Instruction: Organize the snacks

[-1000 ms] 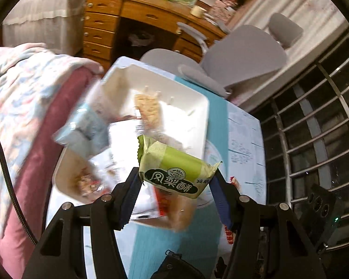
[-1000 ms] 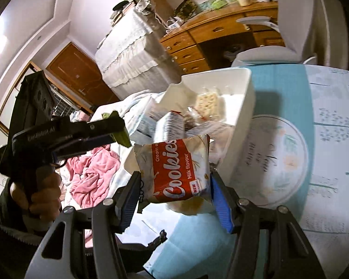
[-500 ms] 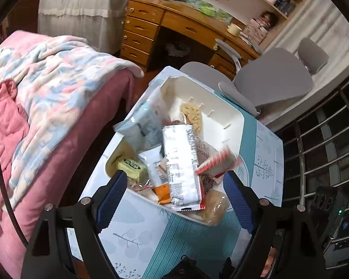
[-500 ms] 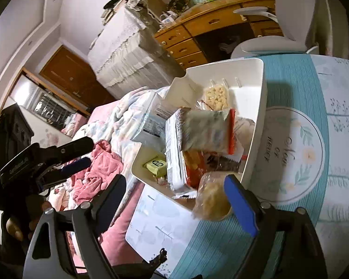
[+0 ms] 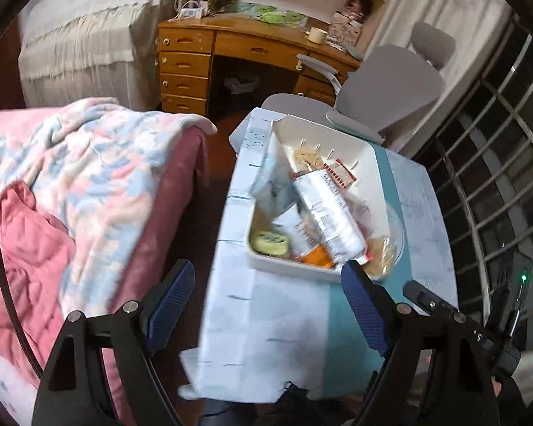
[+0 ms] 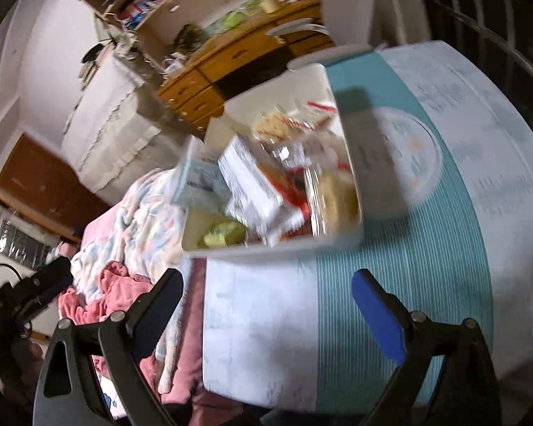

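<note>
White bin (image 5: 295, 266) w/ snacks, bed (image 5: 89, 184) beside, desk (image 5: 231, 49) behind

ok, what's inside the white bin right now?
The bin holds a heap of snack packs: a long white pack on top, a green one at the near corner, a cracker pack toward the far end. Whatever lies under the heap is covered.
</note>
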